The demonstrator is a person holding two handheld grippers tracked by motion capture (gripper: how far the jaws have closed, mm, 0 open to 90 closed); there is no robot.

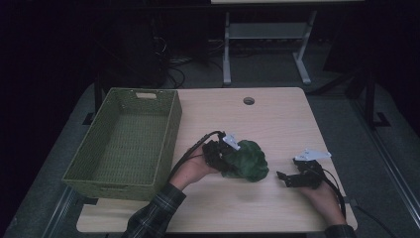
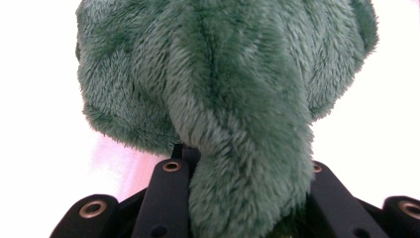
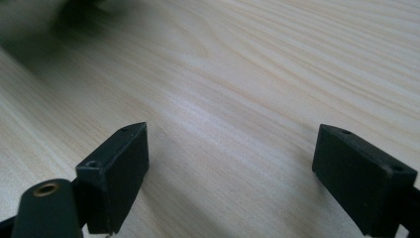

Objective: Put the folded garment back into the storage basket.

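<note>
- Landmark: woven green basket [image 1: 126,141], on the left part of the wooden table [image 1: 277,124].
- Green plush toy [image 1: 249,159] sits right of the basket, well apart from its right wall, over the middle of the table.
- Left gripper [image 1: 224,157] lies between basket and toy, clamped on the toy's near end. In the left gripper view both black jaws press a fold of green fur [image 2: 233,99] from either side.
- Whether the toy rests on the wood or hangs just above it, I cannot tell.
- Toy's long axis, high view: runs roughly across the table, away from the basket, sloping slightly toward the person's edge. The gripped end faces the basket; the rounded bulk points away from it. Head or tail cannot be told.
- Right gripper [image 1: 287,177] is farther from the basket than the toy, just beside the toy's far end but apart from it. Its 2 jaws are spread wide over bare wood with nothing between them.
</note>
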